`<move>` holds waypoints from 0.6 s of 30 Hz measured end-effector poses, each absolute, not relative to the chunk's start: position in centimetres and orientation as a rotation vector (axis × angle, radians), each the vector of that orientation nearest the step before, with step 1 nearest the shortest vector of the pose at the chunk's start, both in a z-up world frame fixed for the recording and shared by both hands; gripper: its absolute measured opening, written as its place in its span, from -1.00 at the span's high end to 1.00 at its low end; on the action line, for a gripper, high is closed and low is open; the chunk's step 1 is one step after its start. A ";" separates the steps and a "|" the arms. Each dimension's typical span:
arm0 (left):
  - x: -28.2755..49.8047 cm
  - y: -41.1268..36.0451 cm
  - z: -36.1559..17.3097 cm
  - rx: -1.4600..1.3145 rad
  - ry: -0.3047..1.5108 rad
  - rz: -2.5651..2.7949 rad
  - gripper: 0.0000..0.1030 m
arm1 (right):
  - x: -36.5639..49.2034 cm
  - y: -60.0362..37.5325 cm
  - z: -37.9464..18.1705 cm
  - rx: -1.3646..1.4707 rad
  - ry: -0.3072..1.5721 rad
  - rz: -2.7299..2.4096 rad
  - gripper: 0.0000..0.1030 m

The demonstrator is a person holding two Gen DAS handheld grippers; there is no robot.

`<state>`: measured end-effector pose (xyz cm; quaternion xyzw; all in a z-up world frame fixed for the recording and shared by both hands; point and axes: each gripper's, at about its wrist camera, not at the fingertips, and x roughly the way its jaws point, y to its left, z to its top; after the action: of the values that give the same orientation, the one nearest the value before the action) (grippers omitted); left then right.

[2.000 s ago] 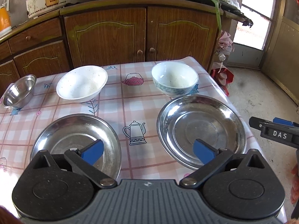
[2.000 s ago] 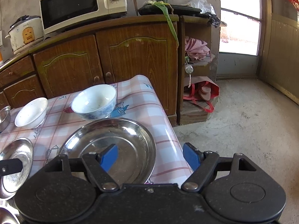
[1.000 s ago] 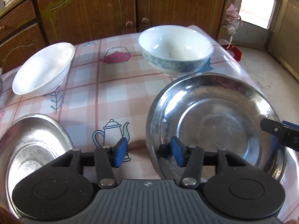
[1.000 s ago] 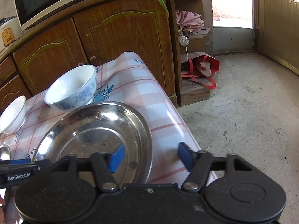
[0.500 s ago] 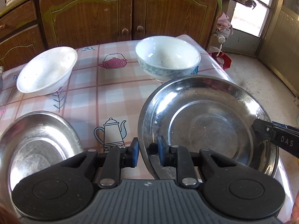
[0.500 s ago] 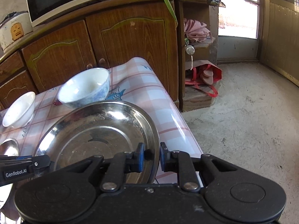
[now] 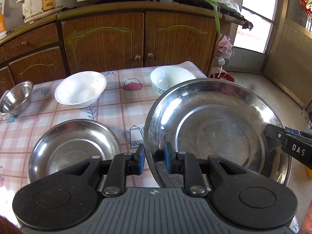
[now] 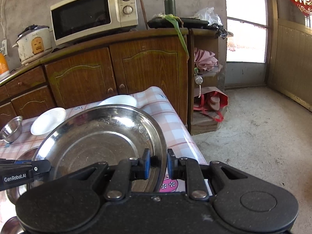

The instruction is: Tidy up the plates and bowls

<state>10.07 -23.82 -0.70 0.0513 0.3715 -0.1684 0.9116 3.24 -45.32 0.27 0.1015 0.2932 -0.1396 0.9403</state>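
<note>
A large steel plate hangs above the checked table, lifted off it. My left gripper is shut on its left rim, and my right gripper is shut on its right rim. The right gripper's finger shows at the plate's far side in the left wrist view. A second steel plate lies on the table to the left. Behind stand a white bowl, a patterned white bowl partly hidden by the lifted plate, and a small steel bowl.
Brown wooden cabinets stand behind the table, with a microwave and a rice cooker on top. The table's right edge drops to a concrete floor. A red bag sits by a shelf.
Both grippers have closed on opposite rims of the right steel plate and raised it off the table. The view has pulled back and up, showing more of the cabinets.
</note>
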 end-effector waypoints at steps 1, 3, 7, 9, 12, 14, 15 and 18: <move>9.6 -23.6 -0.4 0.110 0.761 -0.347 0.59 | 2.6 -45.1 0.5 0.209 0.594 -0.284 0.56; 8.5 -23.2 0.3 0.113 0.749 -0.345 0.60 | 1.2 -44.6 1.0 0.220 0.588 -0.279 0.56; 6.4 -22.3 1.3 0.121 0.725 -0.349 0.60 | -1.2 -43.6 2.2 0.223 0.577 -0.272 0.56; 5.5 -21.8 1.6 0.115 0.723 -0.348 0.60 | -2.2 -43.1 2.7 0.217 0.572 -0.267 0.56; 3.9 -21.2 2.1 0.126 0.703 -0.352 0.59 | -3.5 -42.3 3.5 0.215 0.563 -0.265 0.56; 2.9 -20.6 2.5 0.131 0.688 -0.348 0.59 | -4.4 -42.0 3.9 0.224 0.560 -0.257 0.56; 2.4 -20.4 2.7 0.135 0.680 -0.344 0.59 | -4.8 -41.7 4.0 0.228 0.559 -0.251 0.56; 1.3 -19.9 3.0 0.147 0.667 -0.334 0.59 | -5.8 -41.0 4.4 0.229 0.558 -0.235 0.56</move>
<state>1.31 -19.86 3.04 0.0720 0.3254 -0.1629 0.9287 -5.80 -41.03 4.44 0.1127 0.2742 -0.1156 0.9480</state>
